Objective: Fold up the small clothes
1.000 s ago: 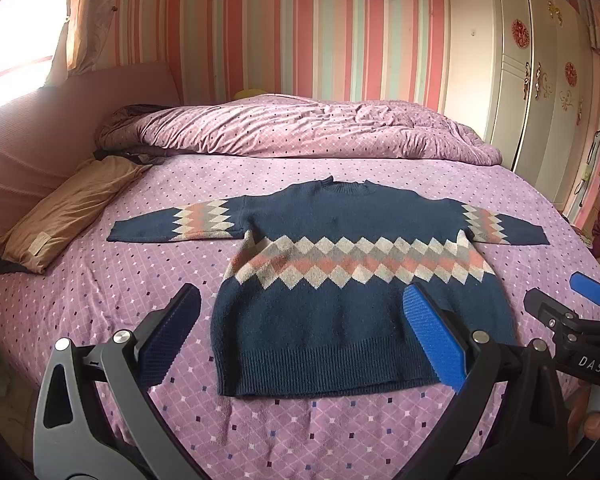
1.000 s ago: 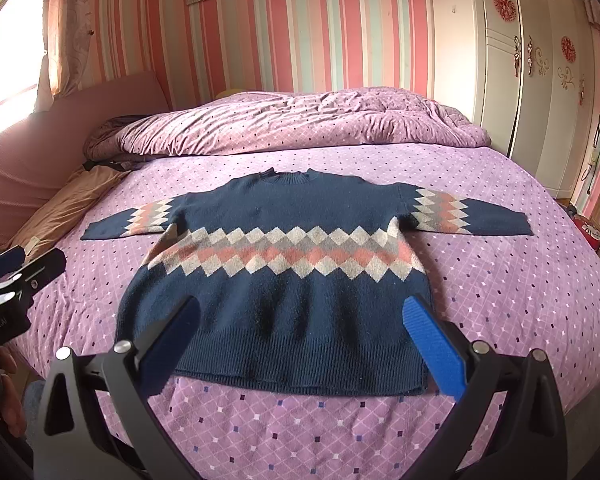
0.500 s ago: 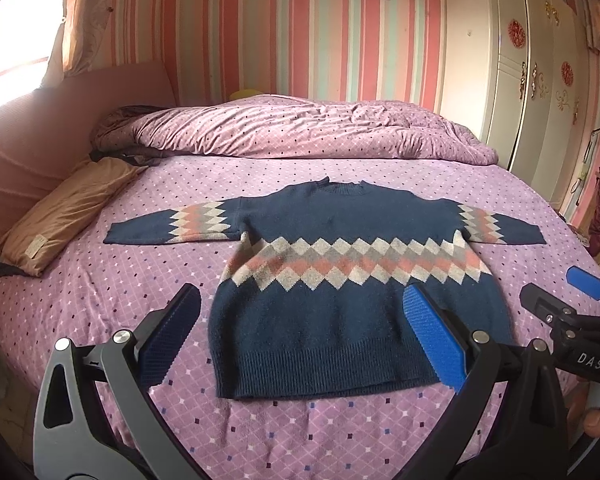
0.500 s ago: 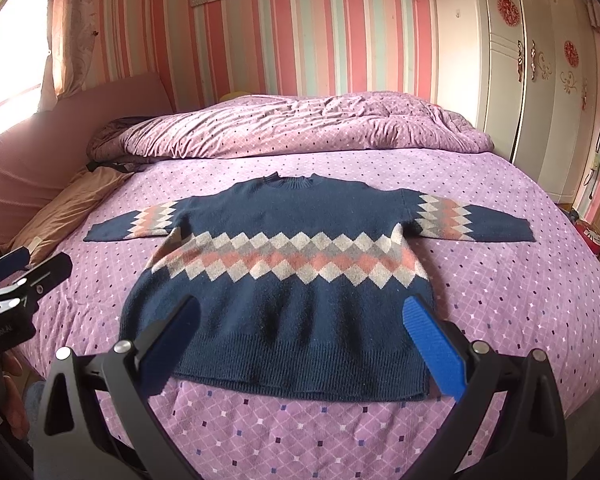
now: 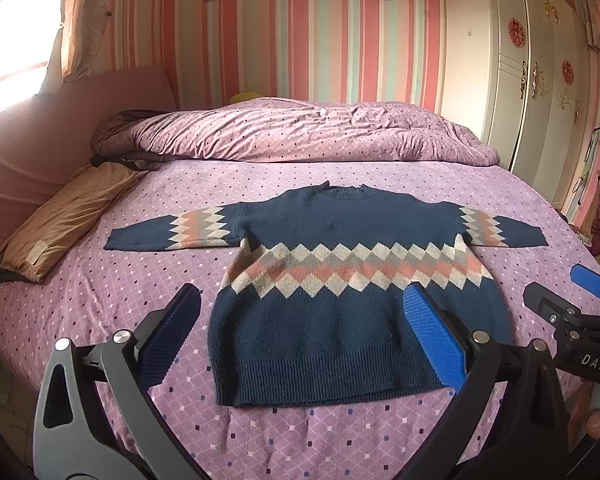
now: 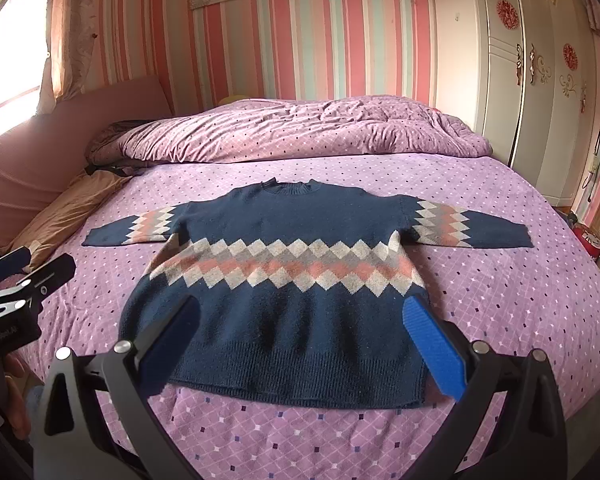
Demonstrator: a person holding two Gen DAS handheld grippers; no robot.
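Item: one navy sweater [image 5: 352,300] with a diamond band, spread flat on the purple dotted bedspread [image 5: 140,280], sleeves out left and right, hem nearest us. We hold the left gripper [image 5: 300,336] above the near bed edge, fingers spread wide, gripping nothing. Our right gripper [image 6: 300,340] likewise, fingers wide apart and empty, over the hem. Also on the bed: rumpled quilt [image 5: 300,132] at the far side, tan pillow [image 5: 60,220] far left.

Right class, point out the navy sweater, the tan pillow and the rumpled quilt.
navy sweater [image 5: 340,320], left wrist view, lower body panel.
tan pillow [image 5: 64,220], left wrist view, its middle.
rumpled quilt [image 6: 300,132], right wrist view, top surface.
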